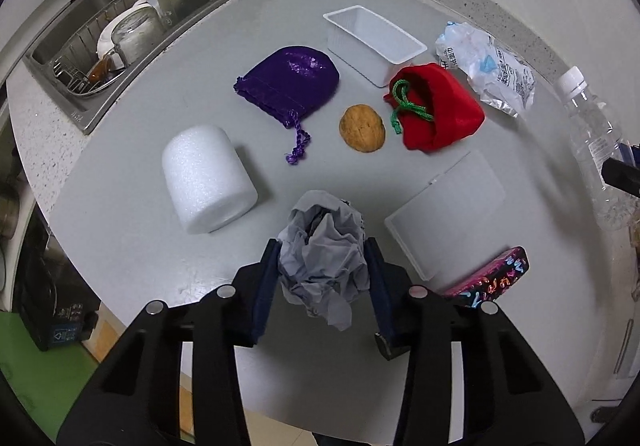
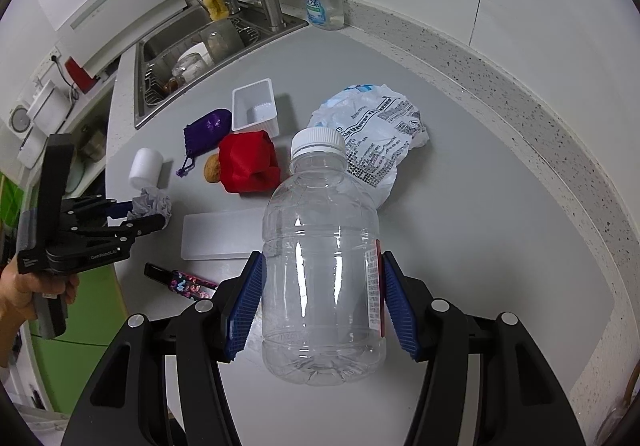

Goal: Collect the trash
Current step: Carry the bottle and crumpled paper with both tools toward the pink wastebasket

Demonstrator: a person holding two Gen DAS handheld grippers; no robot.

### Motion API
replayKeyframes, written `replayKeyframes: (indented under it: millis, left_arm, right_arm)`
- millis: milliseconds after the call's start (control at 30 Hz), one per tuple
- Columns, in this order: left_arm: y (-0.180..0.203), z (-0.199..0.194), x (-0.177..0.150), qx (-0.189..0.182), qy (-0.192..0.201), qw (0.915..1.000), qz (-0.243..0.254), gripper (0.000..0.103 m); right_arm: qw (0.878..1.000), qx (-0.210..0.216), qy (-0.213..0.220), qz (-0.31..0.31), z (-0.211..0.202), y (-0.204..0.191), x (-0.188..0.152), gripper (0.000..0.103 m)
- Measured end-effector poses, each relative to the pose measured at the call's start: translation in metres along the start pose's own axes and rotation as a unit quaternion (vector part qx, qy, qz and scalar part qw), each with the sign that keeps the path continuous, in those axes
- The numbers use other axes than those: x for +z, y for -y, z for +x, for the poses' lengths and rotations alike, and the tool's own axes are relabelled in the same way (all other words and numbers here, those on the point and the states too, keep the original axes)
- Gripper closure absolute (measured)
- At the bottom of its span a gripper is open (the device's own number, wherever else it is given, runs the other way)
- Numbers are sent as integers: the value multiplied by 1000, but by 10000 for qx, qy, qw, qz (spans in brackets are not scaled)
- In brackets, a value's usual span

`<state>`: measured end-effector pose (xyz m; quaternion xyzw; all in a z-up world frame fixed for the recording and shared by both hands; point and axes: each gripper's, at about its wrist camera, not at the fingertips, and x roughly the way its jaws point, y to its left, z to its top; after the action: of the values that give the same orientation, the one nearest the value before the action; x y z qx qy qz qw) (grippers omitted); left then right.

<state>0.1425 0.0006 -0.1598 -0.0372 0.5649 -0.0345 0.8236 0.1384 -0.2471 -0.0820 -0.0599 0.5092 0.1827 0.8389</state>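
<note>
Closest to the lens, a crumpled grey paper wad (image 1: 320, 254) sits between the blue pads of the left gripper (image 1: 320, 266), whose jaws have narrowed until both pads press its sides. It is gripped at its middle, presumably so the loose ball lifts whole.

The right gripper (image 2: 322, 302) holds a clear empty bottle (image 2: 320, 266) by its belly, white cap pointing away, jaws roughly half open because the bottle is wide. Both are rubbish, so both hands look loaded for a bin that is not in view.

Taking the paper wad as landmark on the grey counter (image 1: 120, 206): a white foam roll (image 1: 208, 178) lies just left; a flat white lid (image 1: 448, 206) just right; beyond lie a walnut (image 1: 362, 128), a purple pouch (image 1: 290, 84) and a red pouch (image 1: 436, 110). Farther back are a white plastic tray (image 1: 372, 42) and a crushed wrapper (image 1: 484, 66), probably still to be collected.
</note>
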Motion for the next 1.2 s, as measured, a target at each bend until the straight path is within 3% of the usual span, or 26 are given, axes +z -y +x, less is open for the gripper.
replayKeyframes:
  millis: [367,633,933,1200]
  left_arm:
    - [0,-19,-6,-7,235,9997,113,67]
    - [-6,-60,-29,60,504,9986,144,67]
    - [-42,-96,-95,281,557,9980,-68,67]
    - [-90,-78,-163,459,252,9975,-470,67]
  right_arm:
    - [9999,50,51,-81,-4,-9,-2,46]
    - [9988,202,197,-400,-18,-48,-3,46]
    - [9943,573,228,-875,-18,-120,-14,46]
    - [9862,984,57,-1330,5,-198,-34,46]
